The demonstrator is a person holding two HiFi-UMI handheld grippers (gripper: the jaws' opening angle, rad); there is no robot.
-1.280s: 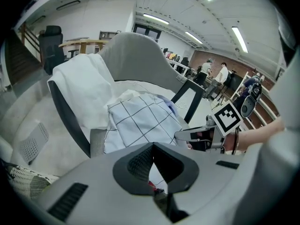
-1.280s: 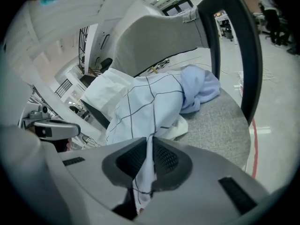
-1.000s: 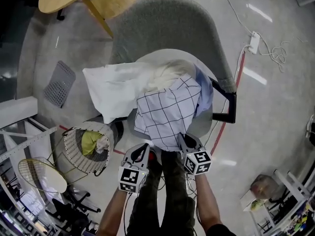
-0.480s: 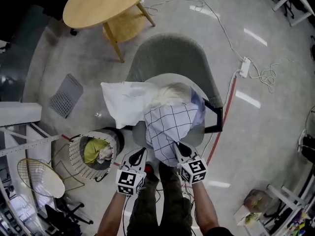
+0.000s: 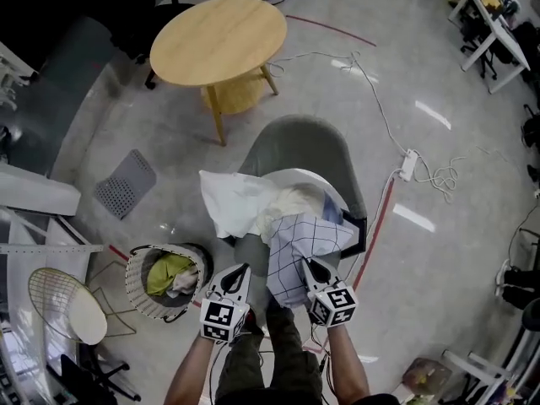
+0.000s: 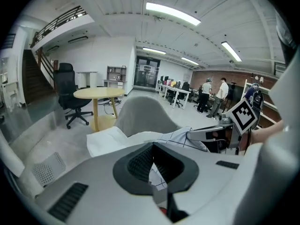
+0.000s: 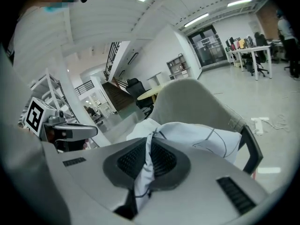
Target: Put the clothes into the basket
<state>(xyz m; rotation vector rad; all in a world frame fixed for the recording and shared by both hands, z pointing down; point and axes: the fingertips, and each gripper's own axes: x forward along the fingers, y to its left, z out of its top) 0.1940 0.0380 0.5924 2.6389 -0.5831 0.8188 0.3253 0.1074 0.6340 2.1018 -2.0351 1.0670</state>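
Left gripper (image 5: 240, 270): jaws pressed together on a thin edge of the checked shirt (image 5: 297, 245), with the fabric visible between the pads in the left gripper view
Right gripper (image 5: 310, 265): jaws almost fully closed, pinching a bunched fold of the same shirt
Checked shirt: hanging between the two grippers in front of the person, far end resting on the pile; held at two points, probably to keep it from slipping or dragging
Pile: white cloth (image 5: 229, 202) and a cream piece, lying on the seat of the grey chair (image 5: 304, 142), behind and under the shirt
Basket (image 5: 133, 287): on the floor at the person's left, apart from the chair; already containing a yellow-green garment (image 5: 169, 270) and something white
Step in hand: taking the shirt off the pile, judging from the double grip
Next move: likely a swing to the left, above the basket rim, then opening of both jaws
Risk: loose lower part of the shirt catching on the rim or falling outside
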